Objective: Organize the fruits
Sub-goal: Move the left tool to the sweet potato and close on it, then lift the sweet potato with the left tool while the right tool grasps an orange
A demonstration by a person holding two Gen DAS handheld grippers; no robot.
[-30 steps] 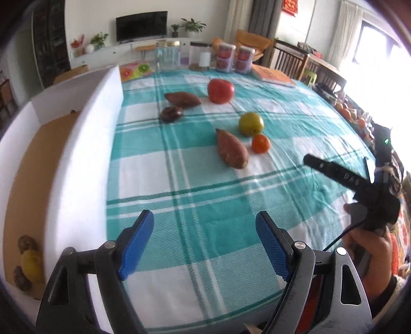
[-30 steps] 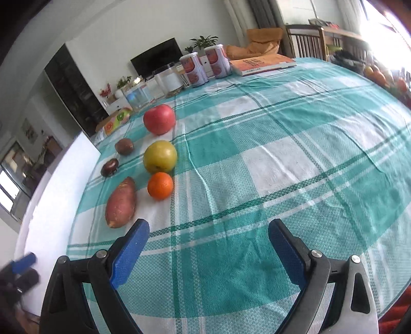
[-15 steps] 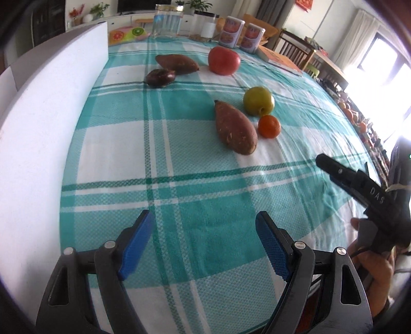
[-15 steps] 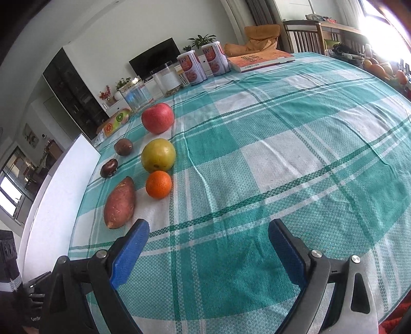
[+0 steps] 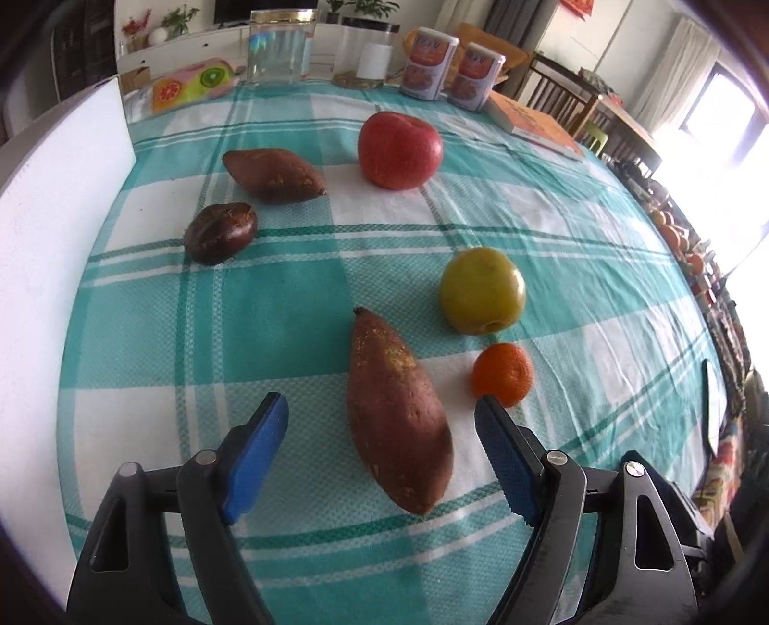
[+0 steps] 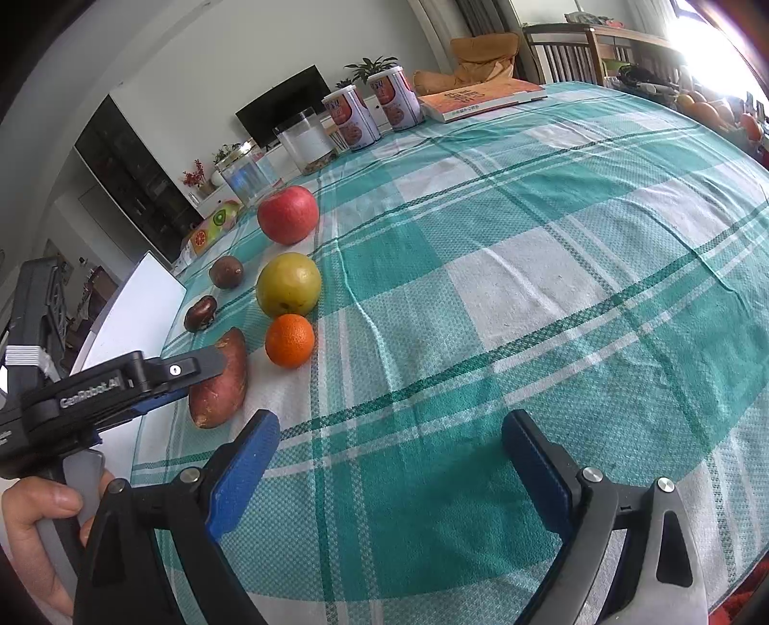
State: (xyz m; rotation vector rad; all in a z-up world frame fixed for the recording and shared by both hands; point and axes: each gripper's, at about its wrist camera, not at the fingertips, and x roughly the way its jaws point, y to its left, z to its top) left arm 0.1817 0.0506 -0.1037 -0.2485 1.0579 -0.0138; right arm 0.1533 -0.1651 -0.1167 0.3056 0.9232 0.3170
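My left gripper (image 5: 382, 418) is open, its jaws on either side of the near sweet potato (image 5: 396, 413), not touching it. Beyond lie an orange (image 5: 503, 373), a yellow-green apple (image 5: 482, 290), a red apple (image 5: 399, 149), a second sweet potato (image 5: 274, 175) and a dark brown fruit (image 5: 220, 232). My right gripper (image 6: 390, 440) is open and empty over the checked cloth, right of the fruit row: orange (image 6: 290, 340), yellow-green apple (image 6: 288, 284), red apple (image 6: 287, 214), sweet potato (image 6: 222, 380). The left gripper (image 6: 158, 382) shows there beside that sweet potato.
A white foam box wall (image 5: 43, 250) runs along the left table edge. Jars (image 5: 281, 45), two cans (image 5: 427, 62) and an orange book (image 5: 538, 125) stand at the far edge. More oranges (image 5: 673, 235) lie at the far right.
My left gripper has moved forward and right from beside the white box to straddle the near sweet potato. My right gripper has barely moved; the left gripper has come into its view.
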